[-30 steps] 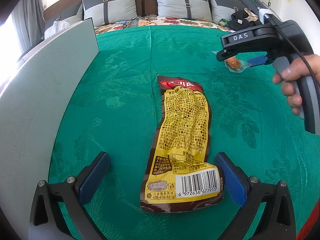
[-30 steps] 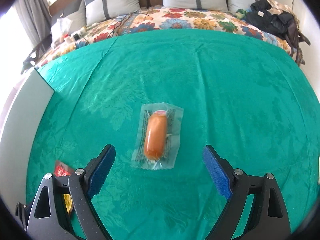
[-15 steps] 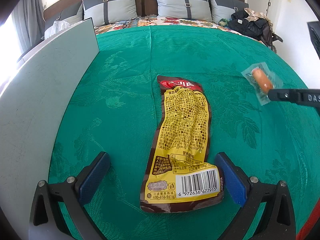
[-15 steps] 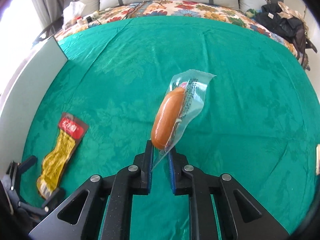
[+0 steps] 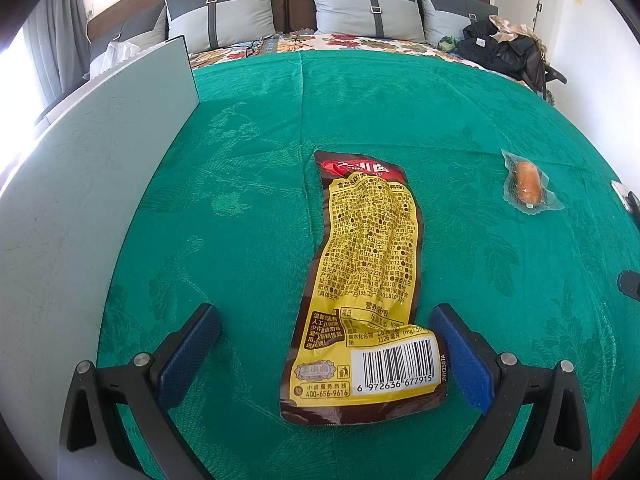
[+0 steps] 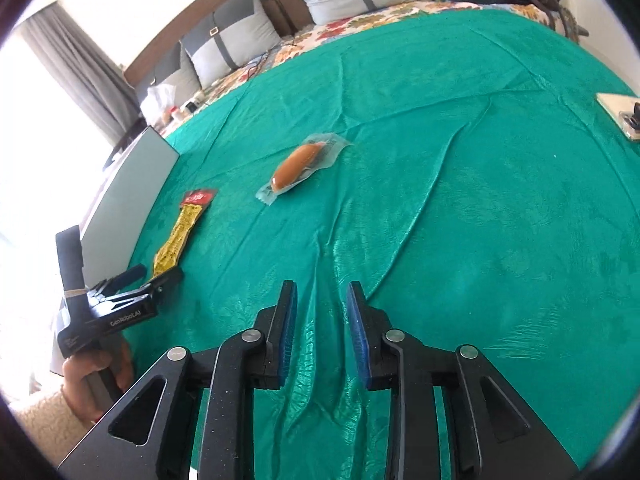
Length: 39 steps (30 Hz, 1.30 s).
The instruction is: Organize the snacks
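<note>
A long yellow and brown snack packet lies flat on the green cloth, its barcode end between the fingers of my open left gripper. It also shows in the right wrist view, with the left gripper around its near end. A sausage in a clear wrapper lies on the cloth to the right, also seen in the right wrist view. My right gripper is partly open and empty, well back from the sausage.
A pale grey board stands along the left edge of the cloth. Pillows and a black bag lie at the far end of the bed. A flat device rests at the right edge.
My right gripper picked up the sausage, carried it left, let it go on the cloth and pulled back. The left gripper and the yellow packet have not moved.
</note>
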Tool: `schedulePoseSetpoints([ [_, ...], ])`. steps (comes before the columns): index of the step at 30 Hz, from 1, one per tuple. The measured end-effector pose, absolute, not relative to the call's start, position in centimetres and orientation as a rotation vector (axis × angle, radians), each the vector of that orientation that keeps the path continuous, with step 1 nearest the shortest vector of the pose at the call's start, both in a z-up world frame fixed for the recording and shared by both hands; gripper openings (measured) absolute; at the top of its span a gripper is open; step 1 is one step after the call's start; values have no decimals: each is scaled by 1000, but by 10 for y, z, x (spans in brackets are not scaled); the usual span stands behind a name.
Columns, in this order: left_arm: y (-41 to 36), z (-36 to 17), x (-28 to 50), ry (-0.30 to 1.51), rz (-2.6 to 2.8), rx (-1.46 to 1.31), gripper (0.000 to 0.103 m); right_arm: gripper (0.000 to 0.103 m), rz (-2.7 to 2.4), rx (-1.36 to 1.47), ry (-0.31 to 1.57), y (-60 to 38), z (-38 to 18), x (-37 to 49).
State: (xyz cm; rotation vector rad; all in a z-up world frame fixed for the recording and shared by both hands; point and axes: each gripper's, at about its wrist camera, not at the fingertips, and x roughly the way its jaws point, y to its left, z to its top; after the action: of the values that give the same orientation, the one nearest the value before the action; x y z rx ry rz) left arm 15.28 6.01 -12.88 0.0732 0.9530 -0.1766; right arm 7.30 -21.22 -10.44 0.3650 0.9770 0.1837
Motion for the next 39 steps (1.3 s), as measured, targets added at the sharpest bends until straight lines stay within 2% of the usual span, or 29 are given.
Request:
schedulePoseSetpoints([
  [2,60,-129,153,953,-177,73,103,36,188,366,959,-210,-95,84],
  [3,60,-129,153,953,-177,73,103,42,188,372,952,-209,-90,92],
  [4,60,-129,153,953,-177,73,103,54,187,383,949,-206,-87,102],
  [5,60,-129,153,953,-177,73,103,58,189,400,950,-204,-85,114],
  [9,60,-129,153,953,-177,73,103,58,164,464,1075,-197,-101,170],
  [11,60,-129,153,953,-177,73,103,43,140,533,1142,-194,-118,192],
  [13,60,-129,153,953,-177,73,103,40,101,575,1092,-193,-119,202],
  [14,60,-129,153,953,-177,73,103,31,88,572,1081,-191,-120,205],
  [16,60,-129,153,953,-177,73,103,23,118,579,1070,-188,-121,211],
  [23,60,-129,153,953,-177,72,103,20,233,328,1032,-183,-86,184],
  [28,60,-129,153,953,-177,72,103,22,152,-306,954,-154,-55,143],
  [31,61,-129,152,953,-177,73,103,27,161,-555,947,-132,-77,121],
  [32,61,-129,153,953,-177,72,103,39,184,-574,952,-127,-84,114],
  [34,61,-129,153,952,-177,72,103,52,231,-534,947,-121,-88,101],
  [36,61,-129,153,953,-177,72,103,56,280,-426,928,-123,-80,90],
  [38,61,-129,153,952,-176,72,103,65,297,-315,902,-134,-68,81],
  [39,61,-129,153,952,-176,72,103,66,294,-269,882,-143,-62,77],
])
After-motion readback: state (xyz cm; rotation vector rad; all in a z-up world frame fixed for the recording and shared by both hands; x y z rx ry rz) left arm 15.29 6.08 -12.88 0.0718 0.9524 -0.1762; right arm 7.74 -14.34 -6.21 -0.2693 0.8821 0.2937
